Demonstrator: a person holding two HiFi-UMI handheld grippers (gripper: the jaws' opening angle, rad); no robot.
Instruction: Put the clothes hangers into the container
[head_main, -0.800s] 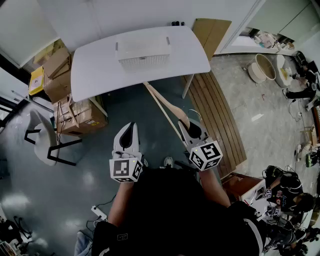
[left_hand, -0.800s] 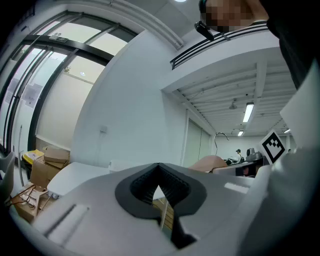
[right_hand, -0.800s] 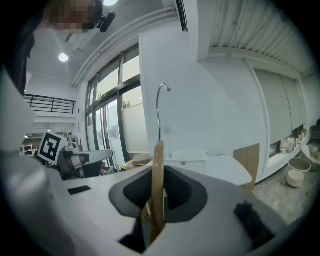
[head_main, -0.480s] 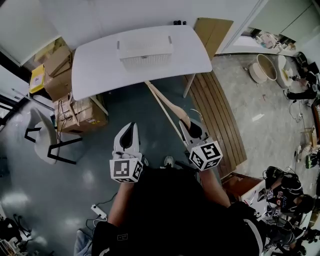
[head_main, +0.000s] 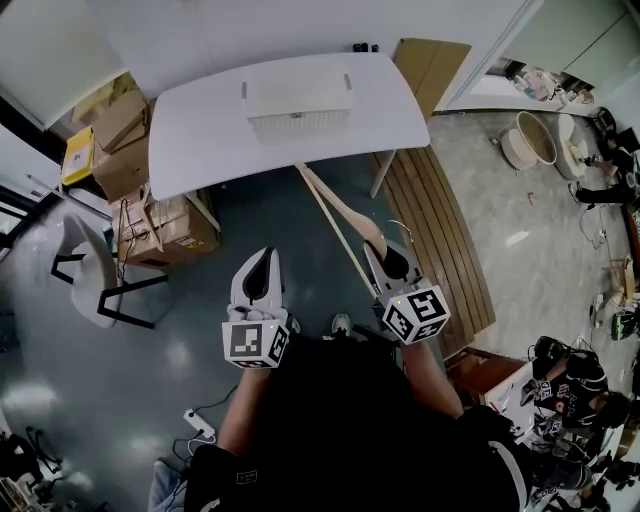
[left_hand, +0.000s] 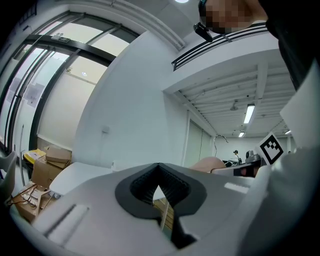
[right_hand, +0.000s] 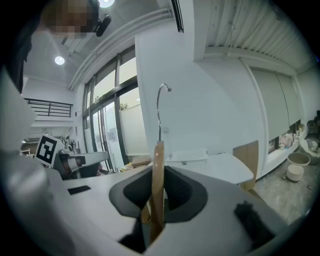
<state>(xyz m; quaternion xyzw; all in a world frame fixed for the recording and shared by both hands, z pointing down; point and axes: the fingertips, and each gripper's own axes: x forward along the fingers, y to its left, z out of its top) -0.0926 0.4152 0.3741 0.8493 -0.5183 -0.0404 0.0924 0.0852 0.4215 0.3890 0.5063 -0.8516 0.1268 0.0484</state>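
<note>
White table (head_main: 200, 130) stands well ahead of both grippers, bearing the white slatted container (head_main: 298, 108), the goal. The wooden clothes hanger (head_main: 335, 210) reaches toward it, clamped near its hook by the right gripper (head_main: 388, 258), probably for carrying across. Beside that, the left gripper (head_main: 260, 268) is closed and empty, apparently spare.

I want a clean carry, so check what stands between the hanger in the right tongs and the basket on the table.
Nothing visible does. The wooden hanger, clamped in the right tongs, points at the basket on the table; between them lie only open floor and bare tabletop. The cardboard boxes stand to the left.
</note>
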